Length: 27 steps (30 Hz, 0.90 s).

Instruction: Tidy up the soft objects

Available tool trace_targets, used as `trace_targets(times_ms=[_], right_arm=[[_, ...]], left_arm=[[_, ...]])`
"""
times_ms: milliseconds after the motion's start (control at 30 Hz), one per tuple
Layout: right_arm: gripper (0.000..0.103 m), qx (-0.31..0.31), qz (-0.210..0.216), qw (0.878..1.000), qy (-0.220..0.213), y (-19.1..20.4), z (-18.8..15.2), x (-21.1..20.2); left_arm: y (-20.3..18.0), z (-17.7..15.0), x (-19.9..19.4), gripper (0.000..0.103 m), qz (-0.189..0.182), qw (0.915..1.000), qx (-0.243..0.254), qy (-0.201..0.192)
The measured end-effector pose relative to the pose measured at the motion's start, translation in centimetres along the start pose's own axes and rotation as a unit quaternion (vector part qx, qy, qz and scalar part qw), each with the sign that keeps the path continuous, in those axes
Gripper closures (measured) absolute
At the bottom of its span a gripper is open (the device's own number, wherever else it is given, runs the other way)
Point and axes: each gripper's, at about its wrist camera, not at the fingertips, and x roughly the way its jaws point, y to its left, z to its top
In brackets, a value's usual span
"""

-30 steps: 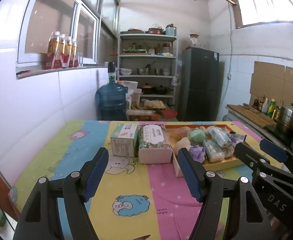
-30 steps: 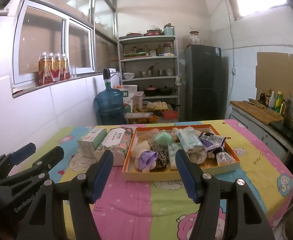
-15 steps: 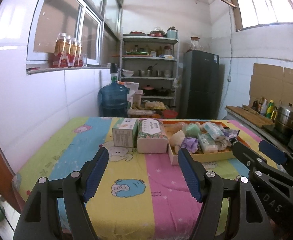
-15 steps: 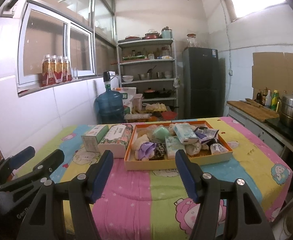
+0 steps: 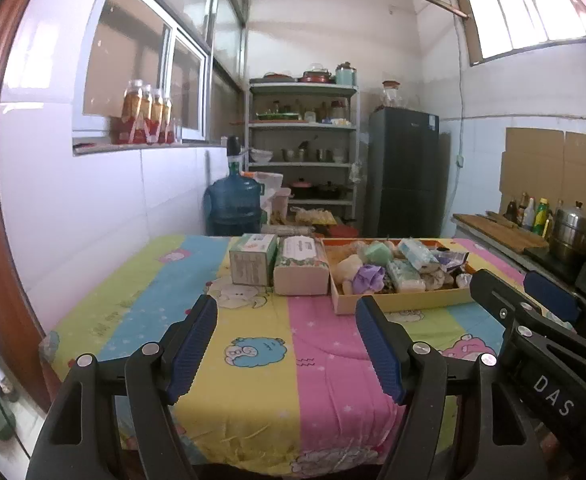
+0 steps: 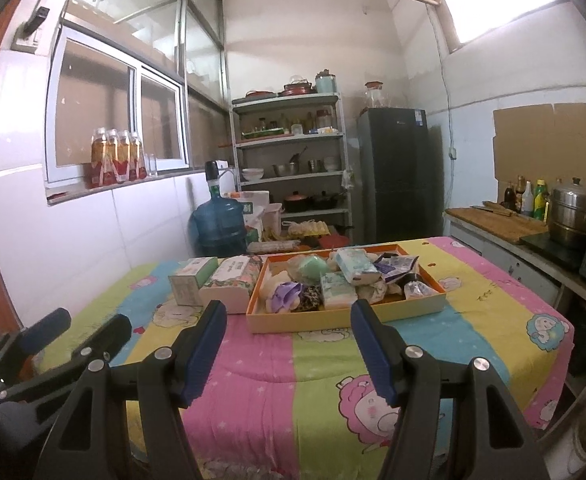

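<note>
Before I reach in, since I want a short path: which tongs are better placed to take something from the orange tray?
Right, probably. The right tongs face the orange tray head-on, open and empty. The left tongs are open too, but line up with the tissue pack beside it.

A kitchen with white tiled walls. At the far wall stands a metal shelf unit (image 6: 291, 160) holding pots, bowls and jars, with a dark fridge (image 6: 399, 174) to its right. A blue water jug (image 6: 219, 224) sits on the floor left of the shelves. On the left window ledge stand four bottles of orange drink (image 6: 115, 158). Along the right wall, a counter (image 6: 501, 226) carries a cutting board, sauce bottles and a steel steamer pot (image 6: 575, 212).
</note>
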Motion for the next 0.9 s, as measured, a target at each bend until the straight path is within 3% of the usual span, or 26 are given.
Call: trace_targets(times_ms=[400,900], right_arm=[[0.039,0.000,-0.003,1.000,-0.027,0.2,0.2,-2.3],[0.039,0.003,0.030,1.000,-0.009,0.6,-0.1,-1.6]], left_arm=[[0.8,-0.1,-2.1,0.030,0.003,0.9998,-0.008,-0.019],[1.6,-0.5,-2.0,0.030,0.018,0.9994,-0.021,-0.018]])
